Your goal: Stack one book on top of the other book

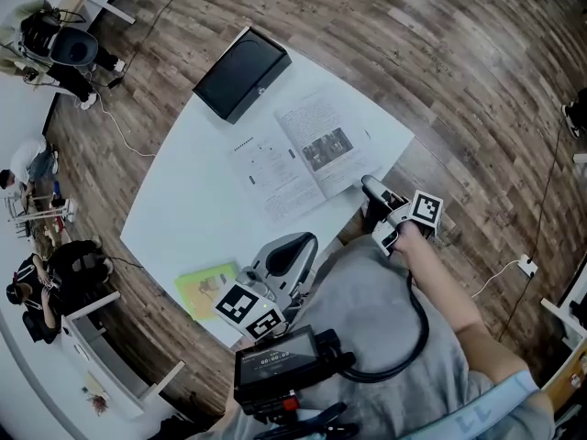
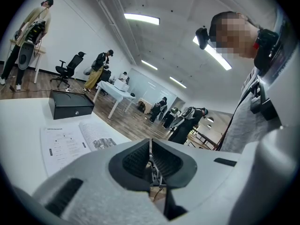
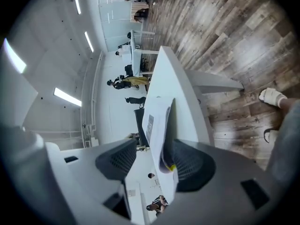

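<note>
Surface: we find a white table [image 1: 174,218].
Right gripper [image 1: 371,192]: jaws apart, astride the open book [image 1: 303,154]'s near corner.
Left gripper [image 1: 293,248]: closed, empty, near the green book [image 1: 206,289].

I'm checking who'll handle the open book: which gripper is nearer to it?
Right. The right gripper has its open fingers around the open book's edge; the left gripper, shut, sits back by the green book, apart from the open one.
</note>
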### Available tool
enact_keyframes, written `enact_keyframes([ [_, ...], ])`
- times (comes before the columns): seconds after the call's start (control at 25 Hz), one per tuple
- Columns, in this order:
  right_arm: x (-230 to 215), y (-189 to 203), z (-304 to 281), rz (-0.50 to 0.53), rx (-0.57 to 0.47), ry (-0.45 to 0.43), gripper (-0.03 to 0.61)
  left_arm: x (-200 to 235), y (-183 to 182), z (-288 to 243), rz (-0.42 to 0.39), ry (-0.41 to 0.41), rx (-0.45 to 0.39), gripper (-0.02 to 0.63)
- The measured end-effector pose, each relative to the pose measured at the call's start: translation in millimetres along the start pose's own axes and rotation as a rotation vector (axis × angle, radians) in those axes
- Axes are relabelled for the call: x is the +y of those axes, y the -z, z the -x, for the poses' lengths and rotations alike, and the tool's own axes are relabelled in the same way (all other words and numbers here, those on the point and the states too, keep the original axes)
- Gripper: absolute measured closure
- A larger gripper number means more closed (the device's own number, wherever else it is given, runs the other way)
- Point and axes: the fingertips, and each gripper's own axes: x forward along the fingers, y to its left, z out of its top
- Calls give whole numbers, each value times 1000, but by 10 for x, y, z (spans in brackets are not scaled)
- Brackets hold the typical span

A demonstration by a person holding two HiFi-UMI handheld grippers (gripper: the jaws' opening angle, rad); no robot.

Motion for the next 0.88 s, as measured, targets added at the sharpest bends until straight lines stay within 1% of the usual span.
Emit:
enact_keyframes([
  [0.32, -63, -58, -151, -6, 3, 14, 362, 47, 0, 17, 11, -13, -7, 590],
  [0.88, 56, -114, -405, -56, 21, -91, 364, 45, -3, 32, 21, -17, -10, 590],
])
